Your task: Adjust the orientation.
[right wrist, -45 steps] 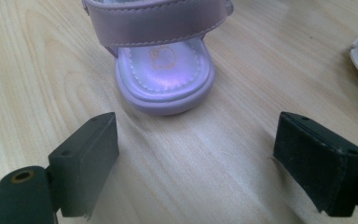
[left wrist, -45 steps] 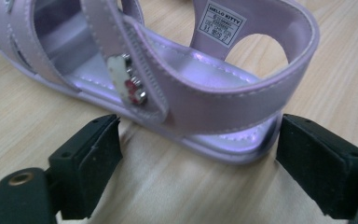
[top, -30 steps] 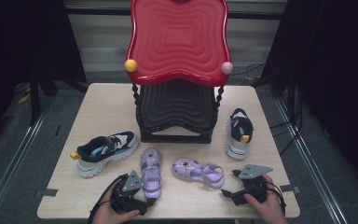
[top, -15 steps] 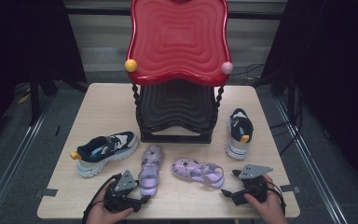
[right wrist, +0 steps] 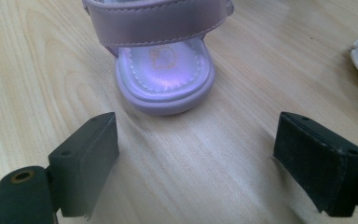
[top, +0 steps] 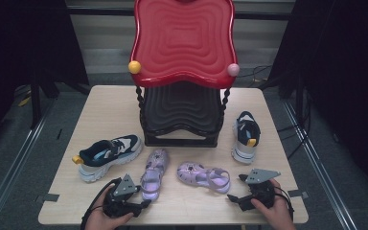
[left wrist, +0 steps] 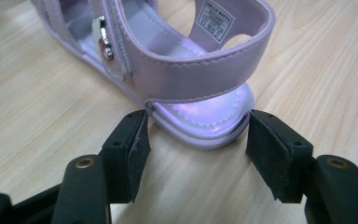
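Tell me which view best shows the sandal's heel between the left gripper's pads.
The left gripper view: the heel sits between the closing pads. The high view shows that sandal small.

A small white label [left wrist: 216,17] inside the lilac sandal's [left wrist: 200,112] heel strap reads "HELLO KITTY".

The left gripper [left wrist: 193,140] sits low on the wooden table [left wrist: 42,88], its jaws just closing in on the heel of the lilac sandal [left wrist: 191,79] (pads at either side, contact too close to call), heel strap arching above.
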The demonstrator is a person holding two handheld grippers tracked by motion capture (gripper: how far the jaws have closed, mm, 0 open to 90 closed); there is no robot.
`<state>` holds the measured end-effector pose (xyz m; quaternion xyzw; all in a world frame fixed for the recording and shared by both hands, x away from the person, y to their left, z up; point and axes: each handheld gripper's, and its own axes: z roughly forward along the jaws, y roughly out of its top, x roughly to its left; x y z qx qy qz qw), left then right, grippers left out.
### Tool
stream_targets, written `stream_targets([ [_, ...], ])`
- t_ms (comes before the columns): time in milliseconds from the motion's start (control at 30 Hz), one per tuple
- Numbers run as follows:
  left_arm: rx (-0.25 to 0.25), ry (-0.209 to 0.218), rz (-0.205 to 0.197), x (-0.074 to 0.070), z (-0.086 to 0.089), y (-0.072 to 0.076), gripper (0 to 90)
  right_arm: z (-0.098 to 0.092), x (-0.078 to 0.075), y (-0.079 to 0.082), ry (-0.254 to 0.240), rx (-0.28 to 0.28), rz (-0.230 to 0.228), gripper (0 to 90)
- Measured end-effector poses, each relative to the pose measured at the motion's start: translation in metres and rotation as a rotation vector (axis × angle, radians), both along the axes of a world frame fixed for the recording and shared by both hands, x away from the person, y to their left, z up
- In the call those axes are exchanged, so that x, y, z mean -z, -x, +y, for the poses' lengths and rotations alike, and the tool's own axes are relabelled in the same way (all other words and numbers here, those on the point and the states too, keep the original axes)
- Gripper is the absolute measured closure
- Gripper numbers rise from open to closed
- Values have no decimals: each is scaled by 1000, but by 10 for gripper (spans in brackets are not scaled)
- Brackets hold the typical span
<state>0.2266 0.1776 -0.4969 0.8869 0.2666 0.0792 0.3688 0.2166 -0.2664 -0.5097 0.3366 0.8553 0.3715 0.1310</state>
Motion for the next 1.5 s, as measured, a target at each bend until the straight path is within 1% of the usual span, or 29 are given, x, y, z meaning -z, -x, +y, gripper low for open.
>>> stream_targets([
  [67, -11, 2, 17, 0, 2, 0, 387, 0, 0, 0, 0, 0, 0, 131],
  [100, -11, 8, 14, 0, 4, -1, 387, 0, 0, 0, 0, 0, 0, 131],
  [133, -17, 3, 10, 0, 5, -1, 391, 0, 0, 0, 0, 0, 0, 131],
  [167, -22, 20, 18, 1, 6, -1, 391, 0, 0, 0, 0, 0, 0, 131],
  [200, -21, 9, 18, 0, 9, -2, 398, 0, 0, 0, 0, 0, 0, 131],
  [267, -25, 8, 12, 0, 11, -2, 409, 0, 0, 0, 0, 0, 1, 131],
  [300, -38, 12, 19, 0, 13, -2, 408, 0, 0, 0, 0, 0, 0, 131],
  [400, -50, 12, 17, 0, 18, -3, 409, 0, 0, 0, 0, 0, 1, 131],
  [433, -56, 6, 17, -1, 20, -4, 409, 0, 0, 0, 0, 0, 0, 131],
  [467, -63, 12, 17, 0, 21, -4, 411, 0, 0, 0, 0, 0, 0, 131],
  [600, -82, 9, 17, -1, 28, -5, 419, 0, 0, 0, 0, 0, 0, 131],
  [633, -85, 16, 18, 0, 29, -6, 420, 0, 0, 0, 0, 0, 0, 131],
  [767, -112, 11, 23, 0, 33, -9, 411, 0, 0, 0, 0, 0, 0, 131],
  [800, -110, 11, 18, 0, 34, -10, 412, 0, 0, 0, 0, 0, 0, 131],
  [867, -132, 11, 18, 0, 37, -10, 408, 0, 0, 0, 0, 0, 0, 131],
  [900, -130, 0, 8, -1, 38, -11, 401, 0, 0, 0, 0, 0, 0, 131],
  [933, -135, 4, 13, 0, 38, -11, 397, 0, 0, 0, 0, 0, 0, 131],
  [967, -144, 7, 17, 0, 38, -11, 377, 0, 0, 0, 0, 0, 1, 131],
  [1033, -149, -5, 26, 0, 37, -10, 315, 0, 0, 0, 0, 0, 0, 131],
  [1067, -144, -13, 16, 0, 37, -10, 275, 0, 0, 0, 0, 0, 0, 132],
  [1100, -146, -14, 20, -1, 35, -9, 239, 0, 0, 0, 0, 0, 1, 131],
  [1167, -157, -14, 23, -1, 31, -6, 187, 0, 0, 0, 0, 0, 0, 131],
  [1200, -153, -21, 15, -1, 29, -6, 173, 0, 0, 0, 0, 0, 0, 131],
  [1267, -157, -21, 3, -1, 25, -7, 169, 0, 0, 0, 0, -1, 0, 131],
  [1300, -160, -6, 10, 0, 23, -7, 168, 0, 0, 0, 0, 0, 0, 131],
  [1400, -163, -6, 0, 0, 17, -10, 166, 0, 0, 0, 0, 0, 0, 131],
  [1500, -161, -4, -1, 1, 10, -13, 163, 0, 0, 0, 0, 0, 0, 131],
])
